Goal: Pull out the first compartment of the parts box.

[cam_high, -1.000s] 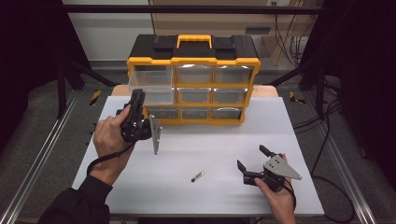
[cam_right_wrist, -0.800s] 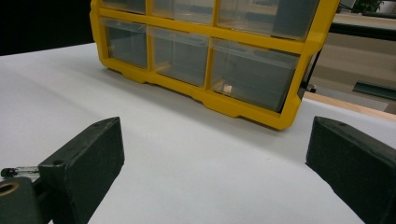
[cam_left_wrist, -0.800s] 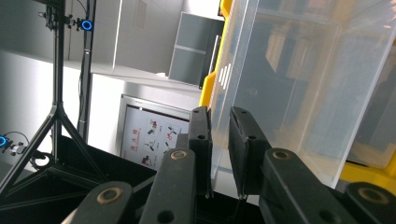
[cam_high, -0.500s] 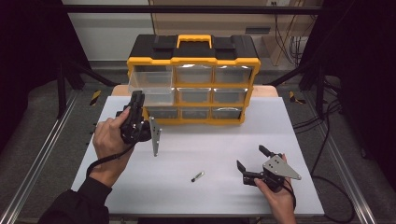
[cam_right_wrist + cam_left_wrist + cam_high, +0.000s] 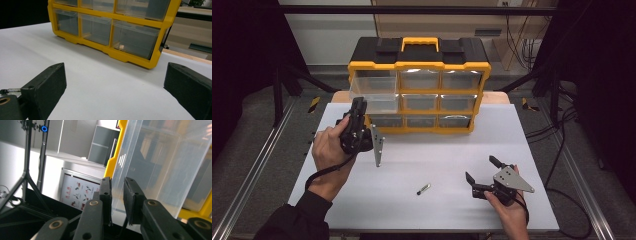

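Note:
A yellow and black organiser (image 5: 419, 55) with clear drawers stands at the back of the white table (image 5: 442, 150). Its top-left clear drawer (image 5: 372, 85) sticks out toward me. My left gripper (image 5: 358, 104) reaches up to that drawer. In the left gripper view its jaws (image 5: 117, 182) are shut on the drawer's clear front wall (image 5: 150, 170). My right gripper (image 5: 480, 168) rests low at the front right, open and holding nothing, aimed at the organiser's bottom row (image 5: 110, 32). A small dark bit (image 5: 423, 189) lies on the table between my hands.
The organiser's other drawers are pushed in. Metal frame rails run along both sides of the table, with cables on the floor at the right (image 5: 562, 150). Bare table surface lies between the organiser and the front edge.

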A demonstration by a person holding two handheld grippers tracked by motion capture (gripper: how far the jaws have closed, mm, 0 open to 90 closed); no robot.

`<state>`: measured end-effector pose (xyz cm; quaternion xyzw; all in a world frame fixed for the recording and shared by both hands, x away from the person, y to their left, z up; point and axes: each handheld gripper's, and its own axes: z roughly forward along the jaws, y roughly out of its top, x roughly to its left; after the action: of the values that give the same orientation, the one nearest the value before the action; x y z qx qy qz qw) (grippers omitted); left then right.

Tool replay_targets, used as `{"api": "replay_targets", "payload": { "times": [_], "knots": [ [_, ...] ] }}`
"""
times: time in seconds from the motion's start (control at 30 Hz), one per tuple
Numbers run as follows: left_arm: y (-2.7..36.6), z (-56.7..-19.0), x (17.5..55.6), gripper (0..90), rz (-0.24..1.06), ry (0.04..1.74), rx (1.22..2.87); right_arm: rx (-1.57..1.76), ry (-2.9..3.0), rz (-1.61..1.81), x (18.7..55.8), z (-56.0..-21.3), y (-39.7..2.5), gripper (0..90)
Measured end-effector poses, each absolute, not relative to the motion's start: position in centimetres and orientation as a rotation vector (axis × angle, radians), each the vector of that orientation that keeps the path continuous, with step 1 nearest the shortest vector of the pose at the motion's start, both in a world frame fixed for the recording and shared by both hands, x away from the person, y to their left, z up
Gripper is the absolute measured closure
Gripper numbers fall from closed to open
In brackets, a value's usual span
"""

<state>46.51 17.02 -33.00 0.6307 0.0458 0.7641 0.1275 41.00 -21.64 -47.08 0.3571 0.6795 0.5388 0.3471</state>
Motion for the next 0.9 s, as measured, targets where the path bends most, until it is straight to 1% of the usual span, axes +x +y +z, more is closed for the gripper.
{"api": "replay_targets", "payload": {
  "times": [0.1,0.13,0.17,0.2,0.27,0.3,0.33,0.37,0.4,0.43,0.47,0.53,0.57,0.6,0.63,0.67,0.7,0.8,0.9],
  "knots": [
    [17.2,-32.9,46.4,66.3,2.184,0.176,1.843,0.924,1.761,1.398,40.9,-47.1,-21.6,4.3],
    [17.3,-32.8,46.4,62.0,2.163,0.192,1.838,0.925,1.760,1.398,40.9,-47.0,-21.7,4.3],
    [17.3,-32.7,46.3,62.0,2.146,0.209,1.833,0.925,1.760,1.398,40.9,-47.0,-21.7,4.3],
    [17.5,-32.7,46.2,58.9,2.125,0.235,1.819,0.924,1.759,1.397,40.9,-47.0,-21.7,4.2],
    [17.7,-32.5,46.0,49.8,2.090,0.272,1.804,0.924,1.758,1.396,40.9,-47.0,-21.8,4.2],
    [17.7,-32.4,45.9,49.8,2.068,0.295,1.801,0.924,1.758,1.396,40.9,-47.0,-21.8,4.2],
    [17.8,-32.4,45.7,44.5,2.045,0.319,1.798,0.924,1.759,1.396,40.9,-47.0,-21.7,4.2],
    [17.9,-32.3,45.6,44.5,2.026,0.333,1.789,0.924,1.759,1.396,40.9,-47.0,-21.7,4.2],
    [18.0,-32.2,45.5,40.6,1.991,0.358,1.781,0.924,1.760,1.396,40.9,-47.0,-21.7,4.2],
    [18.0,-32.2,45.4,40.6,1.972,0.372,1.782,0.924,1.760,1.396,40.9,-47.0,-21.7,4.2],
    [18.0,-32.1,45.3,38.2,1.938,0.395,1.794,0.923,1.760,1.396,40.9,-47.0,-21.7,4.3],
    [18.0,-32.0,45.3,31.0,1.879,0.423,1.810,0.918,1.759,1.382,40.8,-47.0,-21.7,4.0],
    [18.0,-32.0,45.2,31.0,1.857,0.435,1.819,0.918,1.759,1.382,40.8,-47.0,-21.7,4.0],
    [18.0,-32.0,45.1,28.0,1.822,0.454,1.824,0.913,1.758,1.372,40.7,-46.9,-21.6,3.8],
    [18.0,-32.0,45.1,28.0,1.802,0.465,1.826,0.913,1.758,1.372,40.7,-46.9,-21.6,3.8],
    [18.0,-32.0,44.9,25.2,1.777,0.472,1.828,0.914,1.749,1.368,40.7,-46.9,-21.6,3.7],
    [18.0,-32.0,44.8,25.2,1.764,0.479,1.828,0.914,1.749,1.368,40.7,-46.9,-21.6,3.6],
    [18.0,-31.9,44.4,21.5,1.713,0.495,1.842,0.924,1.729,1.373,40.6,-46.7,-21.8,3.5],
    [18.2,-32.0,44.2,19.8,1.635,0.530,1.852,0.924,1.728,1.371,40.6,-46.7,-21.8,3.5]
  ]
}}
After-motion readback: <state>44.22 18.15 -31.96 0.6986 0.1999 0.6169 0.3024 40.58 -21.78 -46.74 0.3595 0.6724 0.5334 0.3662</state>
